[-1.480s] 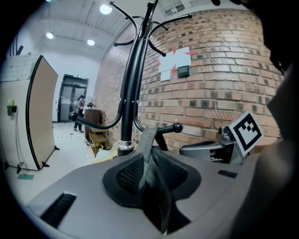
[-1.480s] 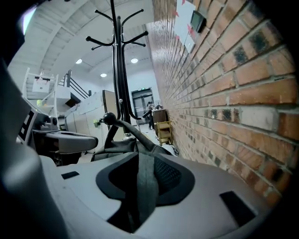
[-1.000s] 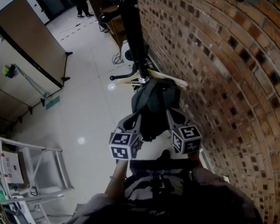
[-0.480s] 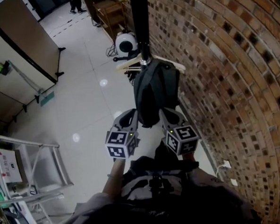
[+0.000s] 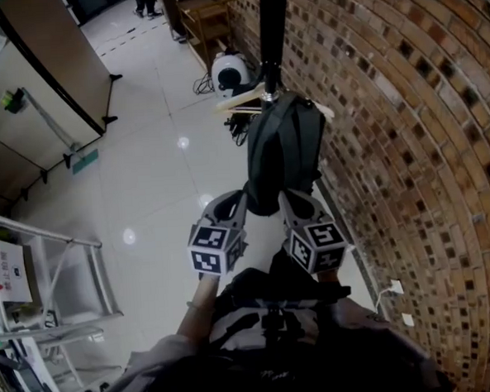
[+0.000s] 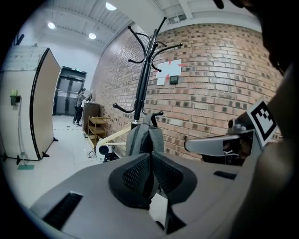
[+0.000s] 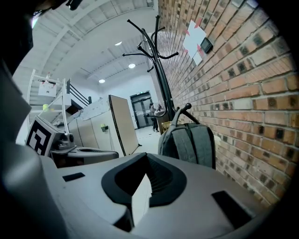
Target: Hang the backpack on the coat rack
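Note:
The grey backpack [image 5: 284,151] hangs from a low hook of the black coat rack [image 5: 272,24], close to the brick wall. Its top loop sits over the hook in the right gripper view, where the backpack [image 7: 189,142] is just ahead. My left gripper [image 5: 232,207] and right gripper [image 5: 293,203] are side by side just below the bag's bottom, apart from it. Both are shut with nothing between their jaws. The left gripper view shows my left gripper [image 6: 152,172] shut, with the backpack [image 6: 142,137] and the coat rack [image 6: 145,79] beyond it.
The brick wall [image 5: 407,140] runs along the right. A wooden hanger [image 5: 239,100] sticks out at the rack's pole, and a round white device [image 5: 227,72] lies on the floor behind. A metal frame [image 5: 51,269] stands at left, a partition panel [image 5: 47,70] farther back.
Both grippers have drawn back from the backpack's sides to below its bottom end. The backpack stays hanging on the rack.

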`<action>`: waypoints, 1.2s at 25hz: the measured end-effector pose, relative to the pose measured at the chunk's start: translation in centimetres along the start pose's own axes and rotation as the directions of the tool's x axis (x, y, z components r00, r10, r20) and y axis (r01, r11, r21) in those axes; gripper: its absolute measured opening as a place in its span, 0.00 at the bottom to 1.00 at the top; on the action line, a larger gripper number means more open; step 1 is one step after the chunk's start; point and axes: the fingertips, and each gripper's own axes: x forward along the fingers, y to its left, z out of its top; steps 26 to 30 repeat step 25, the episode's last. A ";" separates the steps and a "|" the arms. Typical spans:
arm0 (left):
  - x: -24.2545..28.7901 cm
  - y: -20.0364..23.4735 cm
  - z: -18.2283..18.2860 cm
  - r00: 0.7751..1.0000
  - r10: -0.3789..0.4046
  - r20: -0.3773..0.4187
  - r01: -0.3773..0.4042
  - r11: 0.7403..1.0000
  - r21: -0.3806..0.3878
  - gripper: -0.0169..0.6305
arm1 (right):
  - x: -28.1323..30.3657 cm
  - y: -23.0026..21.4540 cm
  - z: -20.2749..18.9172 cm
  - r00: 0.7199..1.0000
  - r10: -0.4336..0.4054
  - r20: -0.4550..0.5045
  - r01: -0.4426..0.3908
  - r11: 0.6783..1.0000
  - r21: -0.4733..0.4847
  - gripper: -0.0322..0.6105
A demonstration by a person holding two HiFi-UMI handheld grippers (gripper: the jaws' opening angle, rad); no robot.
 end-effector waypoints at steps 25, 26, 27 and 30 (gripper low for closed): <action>-1.8 -2.0 -1.6 1.000 0.014 -0.009 -0.013 0.999 0.029 0.05 | -2.9 1.7 -2.5 1.000 0.001 -0.016 -0.001 1.000 0.007 0.07; -1.8 -2.0 -1.6 1.000 0.014 -0.009 -0.013 0.999 0.029 0.05 | -2.9 1.7 -2.5 1.000 0.001 -0.016 -0.001 1.000 0.007 0.07; -1.8 -2.0 -1.6 1.000 0.014 -0.009 -0.013 0.999 0.029 0.05 | -2.9 1.7 -2.5 1.000 0.001 -0.016 -0.001 1.000 0.007 0.07; -1.8 -2.0 -1.6 1.000 0.014 -0.009 -0.013 0.999 0.029 0.05 | -2.9 1.7 -2.5 1.000 0.001 -0.016 -0.001 1.000 0.007 0.07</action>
